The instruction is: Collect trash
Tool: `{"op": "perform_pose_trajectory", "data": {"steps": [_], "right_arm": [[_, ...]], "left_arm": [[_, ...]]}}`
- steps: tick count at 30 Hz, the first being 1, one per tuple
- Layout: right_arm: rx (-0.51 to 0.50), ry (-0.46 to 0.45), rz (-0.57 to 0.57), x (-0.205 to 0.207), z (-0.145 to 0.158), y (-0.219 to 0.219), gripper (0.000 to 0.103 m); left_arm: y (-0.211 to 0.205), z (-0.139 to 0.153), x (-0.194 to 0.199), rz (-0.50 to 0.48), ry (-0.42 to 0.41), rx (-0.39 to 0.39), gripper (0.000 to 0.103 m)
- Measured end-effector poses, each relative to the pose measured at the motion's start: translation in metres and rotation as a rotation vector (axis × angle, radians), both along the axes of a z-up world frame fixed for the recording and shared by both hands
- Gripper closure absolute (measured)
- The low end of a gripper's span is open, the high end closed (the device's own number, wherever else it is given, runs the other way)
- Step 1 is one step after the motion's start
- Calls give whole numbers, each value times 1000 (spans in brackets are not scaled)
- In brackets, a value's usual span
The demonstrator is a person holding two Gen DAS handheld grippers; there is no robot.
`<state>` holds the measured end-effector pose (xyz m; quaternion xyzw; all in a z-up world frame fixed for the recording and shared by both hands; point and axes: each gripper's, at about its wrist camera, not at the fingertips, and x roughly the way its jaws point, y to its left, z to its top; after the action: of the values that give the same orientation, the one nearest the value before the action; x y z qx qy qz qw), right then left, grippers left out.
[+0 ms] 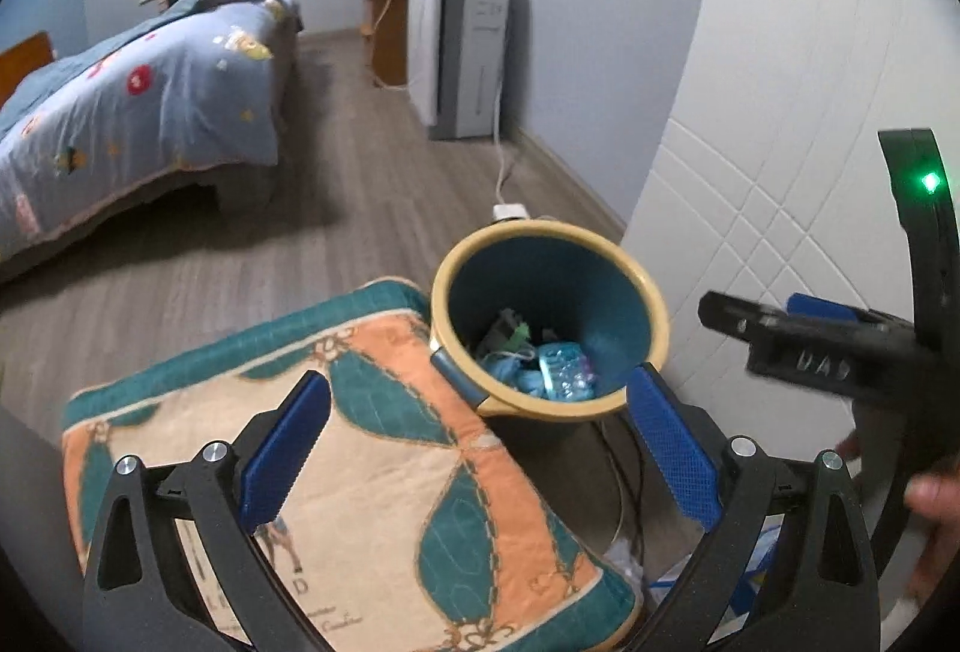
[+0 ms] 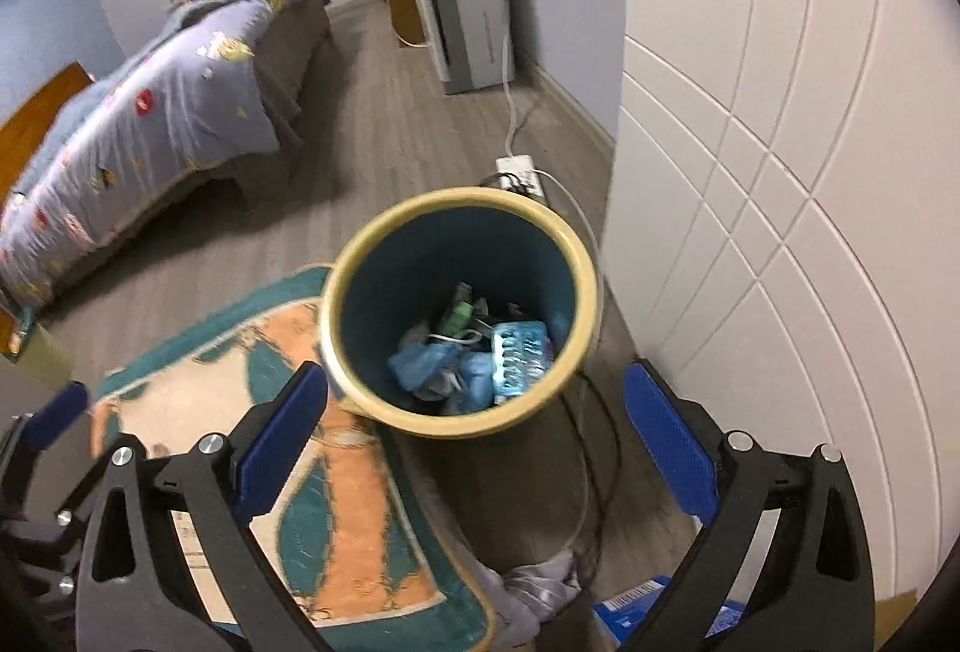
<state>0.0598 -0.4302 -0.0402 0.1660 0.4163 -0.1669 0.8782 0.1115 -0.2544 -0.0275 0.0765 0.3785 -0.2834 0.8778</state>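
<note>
A round trash bin with a yellow rim [image 1: 651, 292] and teal inside stands on the floor beside a cushioned seat; it also shows in the right wrist view [image 2: 360, 244]. Inside lie blue crumpled trash [image 2: 420, 364], a clear blue blister pack [image 2: 519, 358] and a green wrapper [image 2: 459, 310]. My left gripper [image 1: 480, 448] is open and empty above the seat and bin edge. My right gripper [image 2: 477, 448] is open and empty, hovering over the bin's near rim. The right gripper also shows at the right of the left wrist view [image 1: 798, 334].
A patterned orange and teal cushion [image 1: 336, 472] sits left of the bin. A white panelled cabinet [image 2: 780, 232] stands right. Cables and a power strip [image 2: 519, 169] lie behind the bin. A bed [image 1: 120, 112] is far left, a grey appliance [image 1: 462, 52] at the back. Blue packaging [image 2: 636, 610] lies on the floor.
</note>
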Motion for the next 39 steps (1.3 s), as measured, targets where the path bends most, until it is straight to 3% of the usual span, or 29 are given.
{"op": "perform_pose_trajectory", "data": {"steps": [7, 11, 15, 39], "right_arm": [[-208, -49, 32, 3, 11, 6, 6], [-209, -51, 97, 4, 7, 14, 6], [-217, -23, 120, 5, -2, 14, 6], [-222, -12, 98, -1, 2, 12, 6]], "left_arm": [[4, 1, 11, 19, -70, 93, 5], [8, 3, 16, 20, -35, 67, 5], [6, 6, 14, 27, -76, 102, 5], [8, 8, 15, 24, -62, 83, 5]]}}
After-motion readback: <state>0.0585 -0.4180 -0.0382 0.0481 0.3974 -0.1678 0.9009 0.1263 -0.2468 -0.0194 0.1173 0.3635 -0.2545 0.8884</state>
